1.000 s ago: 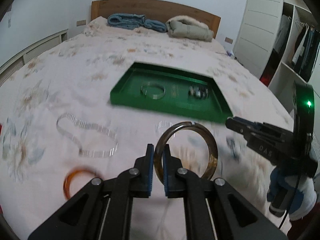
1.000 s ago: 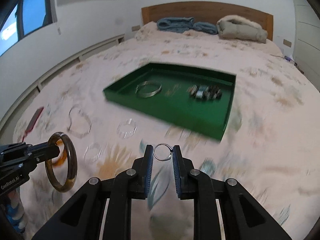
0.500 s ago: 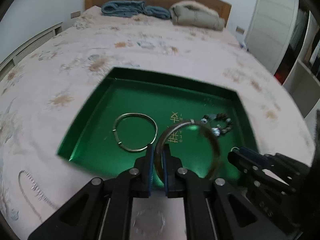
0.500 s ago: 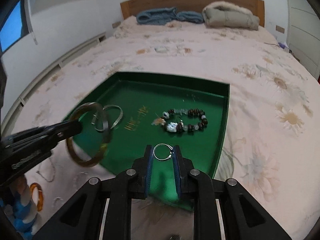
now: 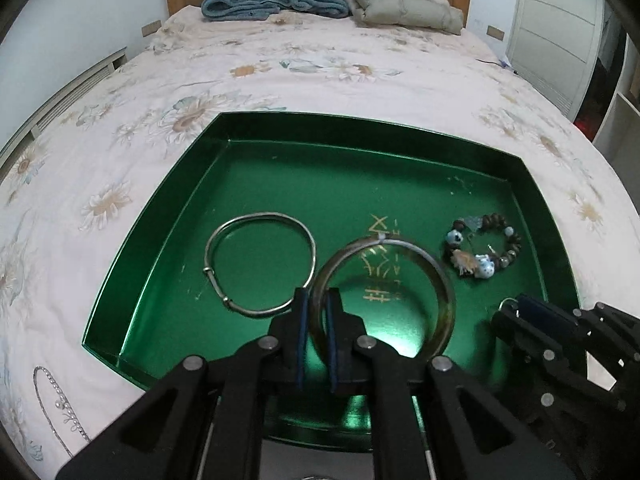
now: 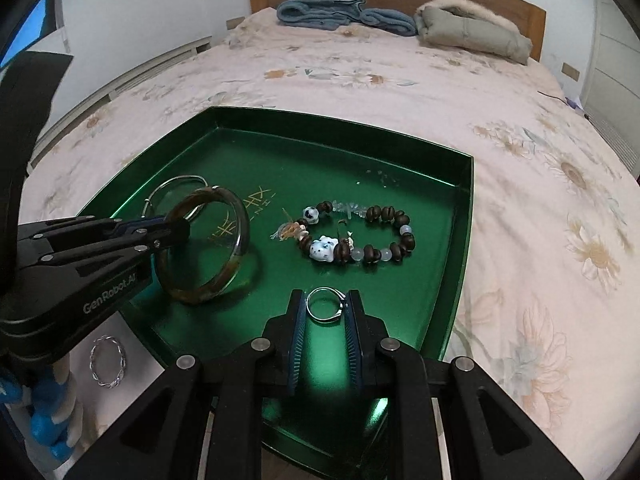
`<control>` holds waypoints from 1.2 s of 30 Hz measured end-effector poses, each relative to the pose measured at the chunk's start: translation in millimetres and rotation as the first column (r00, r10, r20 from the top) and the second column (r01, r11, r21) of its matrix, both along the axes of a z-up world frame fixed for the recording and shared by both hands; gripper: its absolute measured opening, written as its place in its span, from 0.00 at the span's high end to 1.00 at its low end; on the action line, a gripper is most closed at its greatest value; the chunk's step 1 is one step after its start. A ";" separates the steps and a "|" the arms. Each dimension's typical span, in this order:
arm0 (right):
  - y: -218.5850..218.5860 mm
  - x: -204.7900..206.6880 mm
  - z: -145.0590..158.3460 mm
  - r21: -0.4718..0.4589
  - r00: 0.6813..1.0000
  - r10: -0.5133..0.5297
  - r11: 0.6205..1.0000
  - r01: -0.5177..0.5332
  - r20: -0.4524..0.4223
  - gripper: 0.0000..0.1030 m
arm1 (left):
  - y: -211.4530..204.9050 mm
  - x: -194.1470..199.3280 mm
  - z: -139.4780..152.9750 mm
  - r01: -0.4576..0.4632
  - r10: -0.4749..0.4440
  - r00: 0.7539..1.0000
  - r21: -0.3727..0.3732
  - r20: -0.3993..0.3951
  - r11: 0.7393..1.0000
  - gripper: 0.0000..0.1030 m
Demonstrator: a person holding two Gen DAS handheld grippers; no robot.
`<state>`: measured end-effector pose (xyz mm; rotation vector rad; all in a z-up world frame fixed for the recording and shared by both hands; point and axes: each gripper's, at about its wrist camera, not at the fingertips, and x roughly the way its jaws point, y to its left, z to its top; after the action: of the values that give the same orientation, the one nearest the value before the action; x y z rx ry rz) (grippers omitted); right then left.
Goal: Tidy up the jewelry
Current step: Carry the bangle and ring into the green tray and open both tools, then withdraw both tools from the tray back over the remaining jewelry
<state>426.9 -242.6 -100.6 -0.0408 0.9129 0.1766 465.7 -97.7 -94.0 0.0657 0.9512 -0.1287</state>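
My left gripper point(image 5: 316, 304) is clamped on the bangle point(image 5: 440, 280) over the tray point(image 5: 160, 216); my right gripper point(image 6: 325, 306) pinches a ring point(image 6: 325, 305) above its near edge.

Right hand-held gripper point(image 6: 326, 307) pinches a silver ring point(image 6: 325, 305) above the green tray point(image 6: 464, 216).
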 end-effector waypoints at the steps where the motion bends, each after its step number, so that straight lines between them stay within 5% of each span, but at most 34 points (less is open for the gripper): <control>1: 1.7 -0.6 0.5 -0.003 1.000 0.005 1.000 -0.005 -0.002 0.80 | -0.7 0.8 -0.6 0.003 -0.003 1.000 0.003 -0.004 1.000 0.91; 7: 2.2 -15.6 16.0 0.013 1.000 0.003 1.000 -0.003 0.016 0.64 | 13.0 -18.0 19.6 0.036 -0.035 0.999 -0.041 0.023 0.998 0.85; 11: 1.3 -41.9 40.4 0.030 0.998 -0.003 1.000 0.002 0.063 0.60 | 23.6 -60.6 48.3 0.023 -0.023 0.994 -0.004 0.107 1.000 0.78; 26: 15.6 -198.9 102.5 0.129 0.986 0.006 0.991 -0.028 0.167 0.50 | 73.6 -250.3 105.7 -0.072 0.059 0.964 0.043 0.258 0.997 0.77; 30: 19.0 -237.4 109.5 0.133 0.984 0.010 0.990 -0.034 0.178 0.49 | 85.3 -287.5 110.7 -0.093 0.073 0.956 0.059 0.284 0.994 0.61; 36: 23.9 -286.2 116.2 0.136 0.981 0.007 0.990 -0.033 0.191 0.47 | 101.3 -337.8 121.9 -0.112 0.085 0.944 0.064 0.319 0.992 0.61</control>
<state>140.7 -218.7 15.6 0.0611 0.7074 0.2500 127.9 3.6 27.9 0.1104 0.6375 0.0143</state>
